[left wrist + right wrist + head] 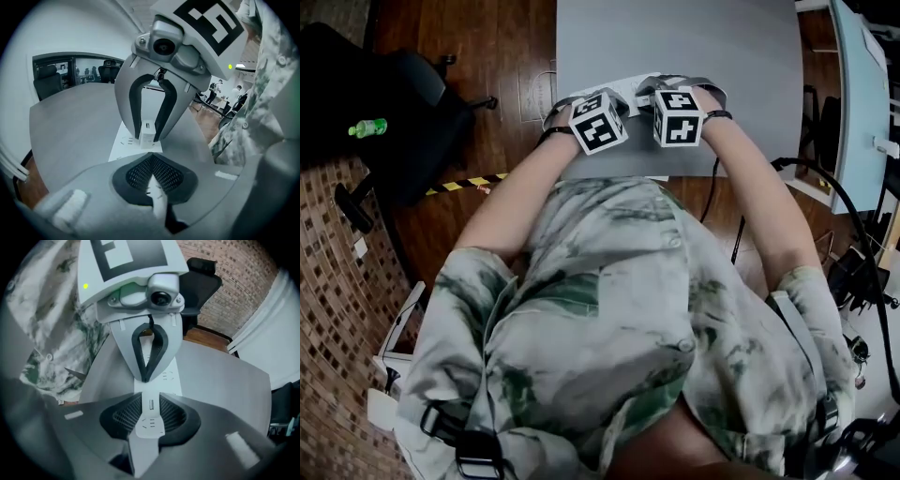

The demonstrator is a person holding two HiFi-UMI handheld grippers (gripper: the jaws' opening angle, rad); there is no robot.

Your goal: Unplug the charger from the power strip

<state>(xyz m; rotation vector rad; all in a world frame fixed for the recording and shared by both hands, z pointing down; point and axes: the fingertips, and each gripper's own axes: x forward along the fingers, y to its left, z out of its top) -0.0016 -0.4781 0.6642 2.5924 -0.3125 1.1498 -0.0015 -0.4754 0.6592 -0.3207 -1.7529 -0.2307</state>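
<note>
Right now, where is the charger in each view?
Head view: not visible.
Left gripper view: charger at centre, between the fingers of the right gripper.
Right gripper view: lower centre, between its own pads.
Shared landmark: the white power strip it stands on.

A: What's the operator wearing?
B: Short-sleeved shirt (609, 309), pale with green-grey marbling, buttoned. Black wristbands (719, 115), black buckled straps (473, 450).
A: Rig?
B: Same on left gripper (152, 161) and right gripper (150, 401): grey shells, black mesh-lined jaws, black-and-white marker cubes (598, 120).
</note>
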